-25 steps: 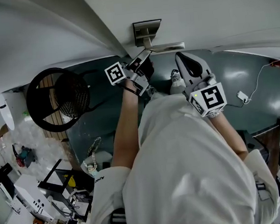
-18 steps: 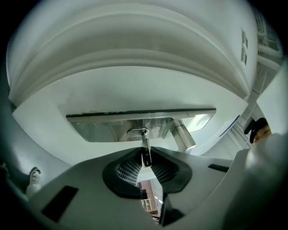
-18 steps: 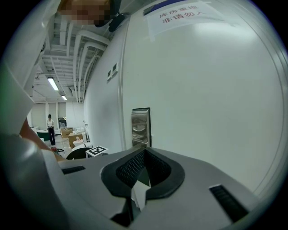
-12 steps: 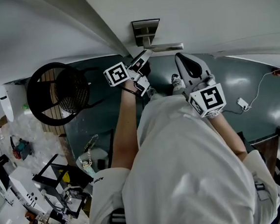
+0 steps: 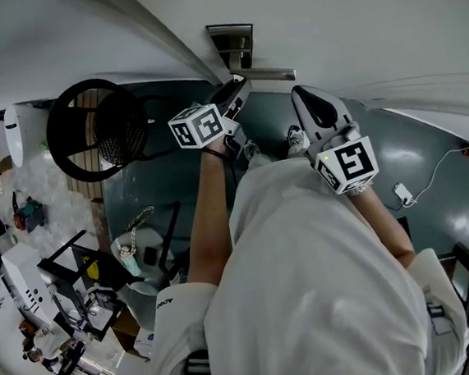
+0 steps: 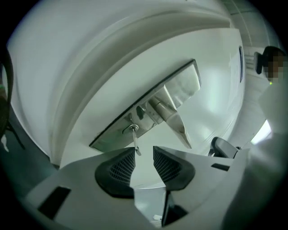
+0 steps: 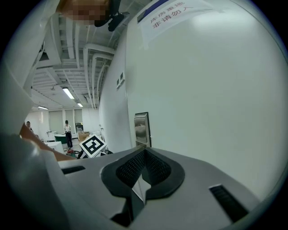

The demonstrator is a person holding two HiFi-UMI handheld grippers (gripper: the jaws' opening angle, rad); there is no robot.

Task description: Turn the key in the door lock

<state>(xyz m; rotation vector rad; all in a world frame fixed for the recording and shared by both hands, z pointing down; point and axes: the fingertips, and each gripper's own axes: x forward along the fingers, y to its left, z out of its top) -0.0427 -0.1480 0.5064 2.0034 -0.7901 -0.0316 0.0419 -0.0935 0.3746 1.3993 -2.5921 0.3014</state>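
A silver lock plate (image 5: 232, 47) with a lever handle (image 5: 269, 74) sits on the white door (image 5: 351, 23). In the left gripper view a small key (image 6: 134, 138) sticks out of the keyhole in the lock plate (image 6: 153, 105), below the handle (image 6: 176, 117). My left gripper (image 6: 144, 155) is right at the key and its jaws are opening. The key's end lies between the pads, close to the left pad, and is not pressed. My right gripper (image 5: 313, 105) hangs to the right of the handle, shut on nothing. Its pads meet (image 7: 144, 155) before the bare door.
A black round mesh chair (image 5: 90, 143) stands left of the door on the dark floor (image 5: 428, 139). A white adapter with a cable (image 5: 402, 193) lies on the floor at the right. Cluttered work tables (image 5: 41, 325) fill the lower left. A paper notice (image 7: 173, 15) hangs high on the door.
My left gripper has rolled at the lock, so its marker cube shows a different face, and it stays at the keyhole. The right gripper has barely shifted. The head view has swung slightly.
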